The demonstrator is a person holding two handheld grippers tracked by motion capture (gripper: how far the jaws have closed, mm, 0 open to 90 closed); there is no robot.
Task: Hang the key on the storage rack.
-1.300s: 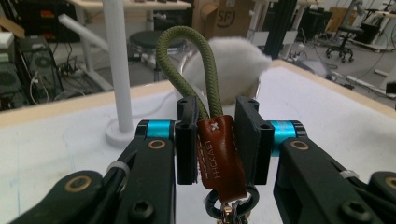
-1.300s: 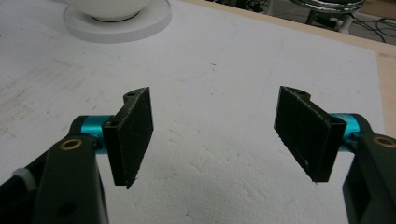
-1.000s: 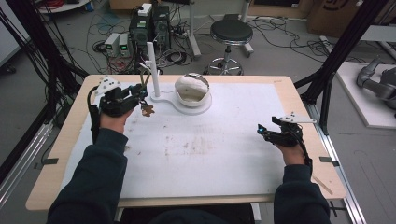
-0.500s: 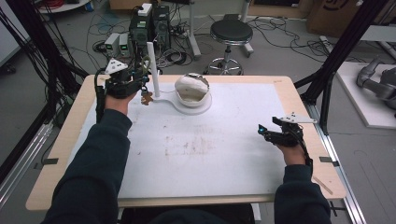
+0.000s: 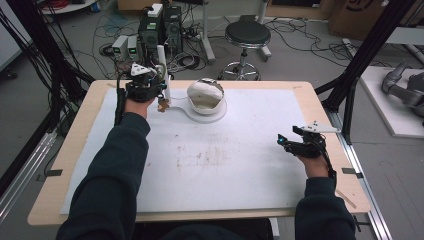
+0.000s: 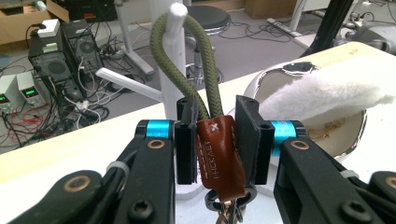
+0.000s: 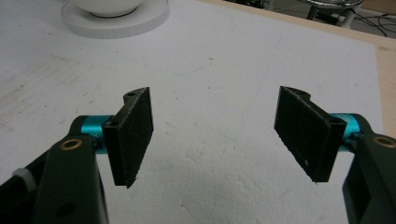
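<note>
While the brown leather key fob (image 6: 219, 151) sits pinched between the pads of our left hand-held gripper (image 6: 218, 140), its olive-green cord loop (image 6: 184, 60) rises straight up from the jaws and appears to be draped over the top of the white peg (image 6: 176, 18) of the stand; whether the loop has dropped fully behind the peg tip we cannot tell; the loop's long axis runs near upright, in line with the peg, so we judge the coming move to turn on lowering the cord down the peg before letting go; metal keys (image 6: 229, 212) hang below the fob; stamped lettering runs along the leather and seems to read "HICKLEY" or similar, though we cannot make it out surely; just right of the peg stands a white bowl-like dish (image 5: 206, 97) with a fluffy white pad (image 6: 327, 88) in it; our left hand-held gripper (image 5: 147, 87) is at the far left of the surface (image 5: 225, 165), much the nearer; our right hand-held gripper (image 5: 300, 145) rests well apart near the right edge, jaws spread wide and holding nothing.
</note>
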